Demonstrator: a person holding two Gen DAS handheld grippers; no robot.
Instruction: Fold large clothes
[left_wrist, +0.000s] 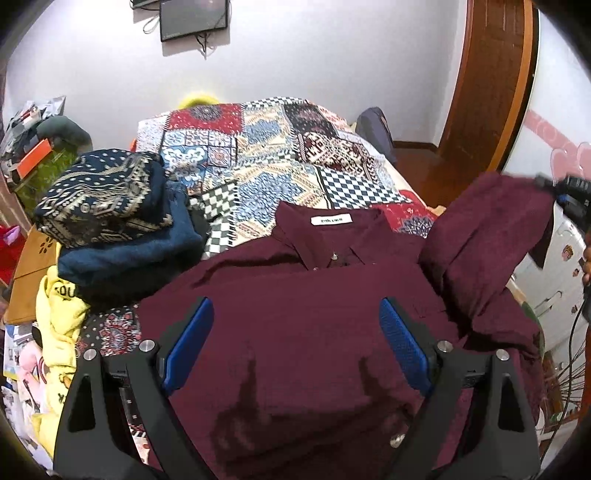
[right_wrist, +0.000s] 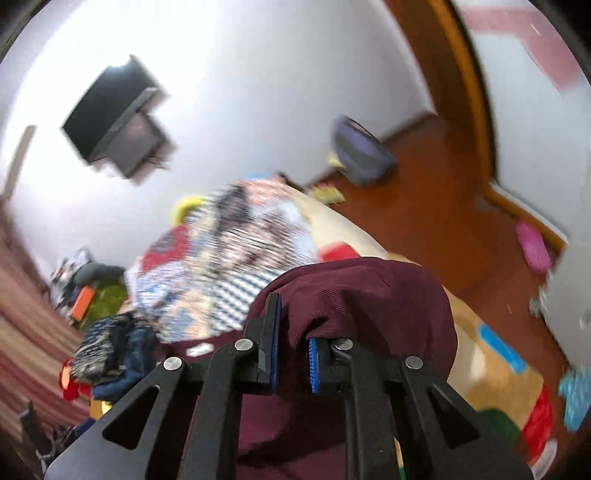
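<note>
A maroon button shirt (left_wrist: 295, 295) lies face up on the patchwork bedspread (left_wrist: 258, 155), its collar and white label toward the far side. My left gripper (left_wrist: 297, 321) hovers over the shirt's chest, jaws wide apart with only flat cloth below them. The shirt's right sleeve (left_wrist: 480, 229) is lifted off the bed, and my right gripper (left_wrist: 554, 188) holds it at the picture's right edge. In the right wrist view that gripper (right_wrist: 291, 332) is shut on a bunched fold of the maroon shirt (right_wrist: 362, 295), which drapes over its fingers.
A stack of folded clothes (left_wrist: 110, 221), patterned navy on top of blue, sits at the left of the bed. A yellow garment (left_wrist: 59, 317) lies beside it. Clutter fills the left corner; a wooden door (left_wrist: 491, 74) and white drawers (left_wrist: 554, 280) stand to the right.
</note>
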